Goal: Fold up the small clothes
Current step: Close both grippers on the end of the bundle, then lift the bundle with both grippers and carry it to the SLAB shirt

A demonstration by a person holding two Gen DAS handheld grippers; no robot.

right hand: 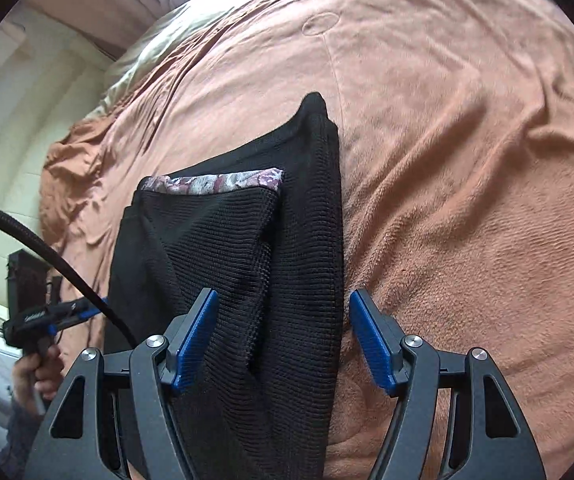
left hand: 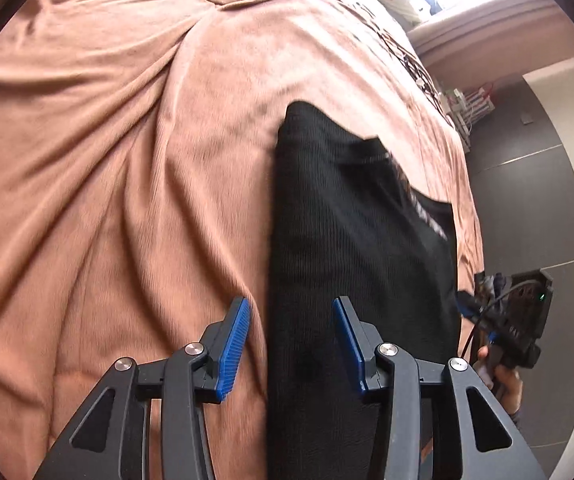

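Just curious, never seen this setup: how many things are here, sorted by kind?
Black knitted garment with a patterned band: 1
Rumpled salmon-pink bed cover: 1
Blue-padded hand-held grippers, left and right: 2
Total: 4

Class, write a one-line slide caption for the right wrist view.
Open right gripper poised over a folded black garment on a brown bedspread.

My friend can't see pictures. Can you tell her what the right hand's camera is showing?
A folded black knitted garment with a flowery patterned strip lies on a wrinkled salmon-pink bedspread. The right tool, black with blue pads, hangs open over its near edge. At far left a hand holds the other tool.
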